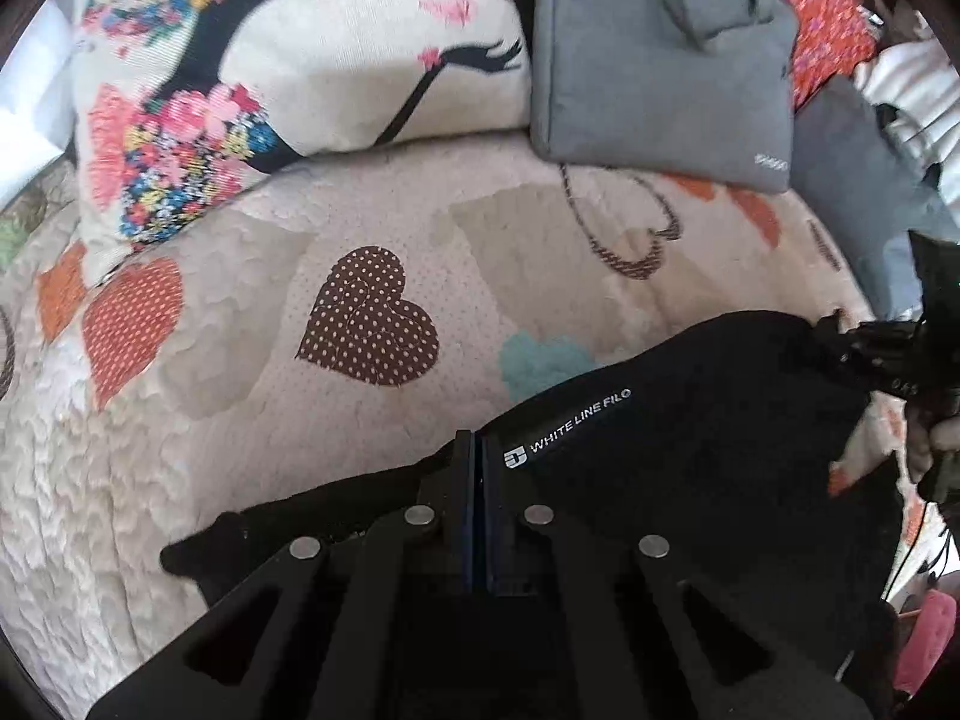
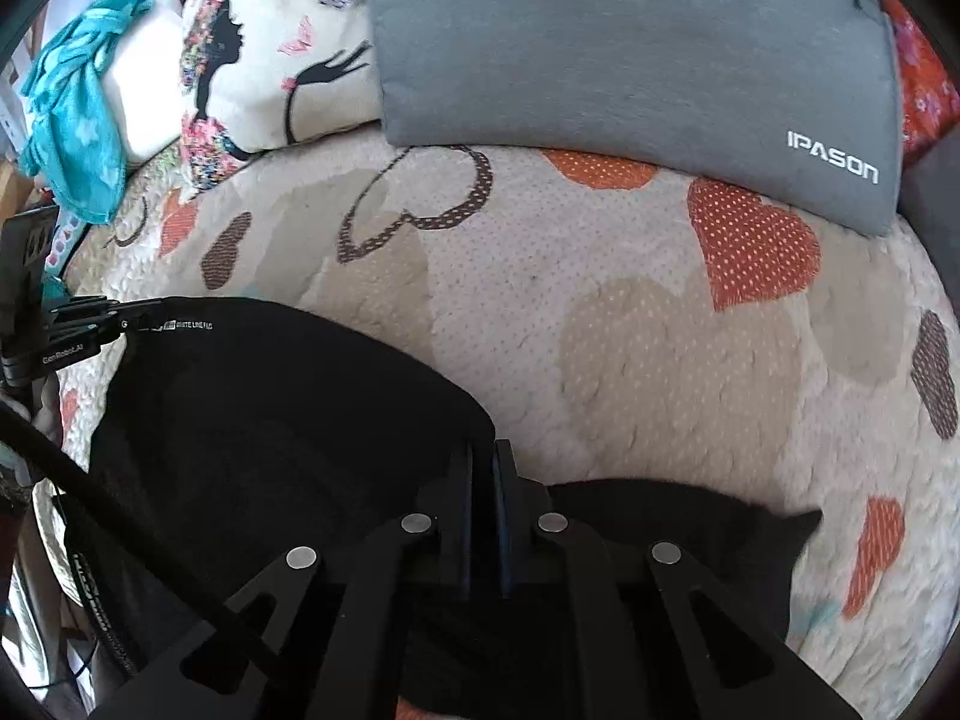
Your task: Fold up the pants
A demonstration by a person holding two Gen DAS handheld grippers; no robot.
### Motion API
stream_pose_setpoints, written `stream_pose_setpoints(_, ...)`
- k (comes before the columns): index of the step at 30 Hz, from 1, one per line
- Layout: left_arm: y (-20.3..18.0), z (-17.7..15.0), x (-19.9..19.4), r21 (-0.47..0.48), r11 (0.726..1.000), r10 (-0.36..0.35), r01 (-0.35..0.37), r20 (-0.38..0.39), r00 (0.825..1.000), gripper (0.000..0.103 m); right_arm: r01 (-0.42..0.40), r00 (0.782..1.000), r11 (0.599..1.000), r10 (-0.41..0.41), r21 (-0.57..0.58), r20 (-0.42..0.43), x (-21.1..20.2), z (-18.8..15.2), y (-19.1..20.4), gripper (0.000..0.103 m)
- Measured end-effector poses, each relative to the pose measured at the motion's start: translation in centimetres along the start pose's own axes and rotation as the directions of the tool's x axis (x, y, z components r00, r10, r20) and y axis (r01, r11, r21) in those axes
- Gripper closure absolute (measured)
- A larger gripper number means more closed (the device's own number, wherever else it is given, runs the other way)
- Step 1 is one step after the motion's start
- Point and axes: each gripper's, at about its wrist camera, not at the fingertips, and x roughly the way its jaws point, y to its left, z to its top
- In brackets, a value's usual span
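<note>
The black pants [image 1: 690,420] lie on the heart-patterned quilt [image 1: 252,324] of a bed, in front of a printed cushion [image 1: 336,42] and a grey IPASON cushion [image 2: 630,60], with the fabric spread between the two hand-held tools. The left gripper [image 1: 474,450] has its jaws drawn together on the edge of the cloth next to the white "WHITE LINE FILO" print [image 1: 570,420], and the right gripper [image 2: 483,456] is likewise clamped down on the far edge of the same garment, where a dark corner [image 2: 780,528] trails out to its side. The pants look like a soft, light knit (no stiffness shows anywhere; the cloth sags and rounds off between the two holds), so they will probably drape and swing rather than keep a shape when lifted. They should not be fragile, but the thin fabric may slip out of a shallow pinch and loose parts can fold under on their own. The sensible places to hold are the ones already taken: two points on the same edge, well apart, so the cloth hangs taut between them. Pinching a doubled hem or waistband rather than a single layer would likely give a surer hold on the textured quilt.
</note>
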Motion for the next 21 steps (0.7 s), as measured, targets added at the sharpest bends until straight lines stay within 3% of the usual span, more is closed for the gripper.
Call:
stream_pose_setpoints(6,0.1,-4.5,-6.6,-0.036,0.999,-0.031,0.033,0.062,0.998,0.101,-0.023,1.000,1.000,0.023,-0.001,0.010,-3.6,-3.5,2.3,0.096)
stream_pose_setpoints(12,-2.1,-11.0,-12.6,-0.097,0.991,-0.074,0.087,0.130,0.989,0.101,-0.071,0.997,0.997,0.071,0.008,-0.011,-6.9,-9.7,4.9,0.096)
stream_pose_setpoints(16,-2.9,-16.0,-14.8,-0.146,0.983,-0.087,0.109,0.149,0.985,0.101,-0.106,0.992,0.994,0.107,0.030,-0.069,-8.1,-15.1,7.0,0.096)
stream_pose_setpoints(21,-2.6,-21.6,-14.4,-0.224,0.969,-0.081,0.101,0.097,0.992,0.101,-0.103,0.986,0.991,0.113,0.086,-0.123,-8.0,-20.5,8.4,0.096)
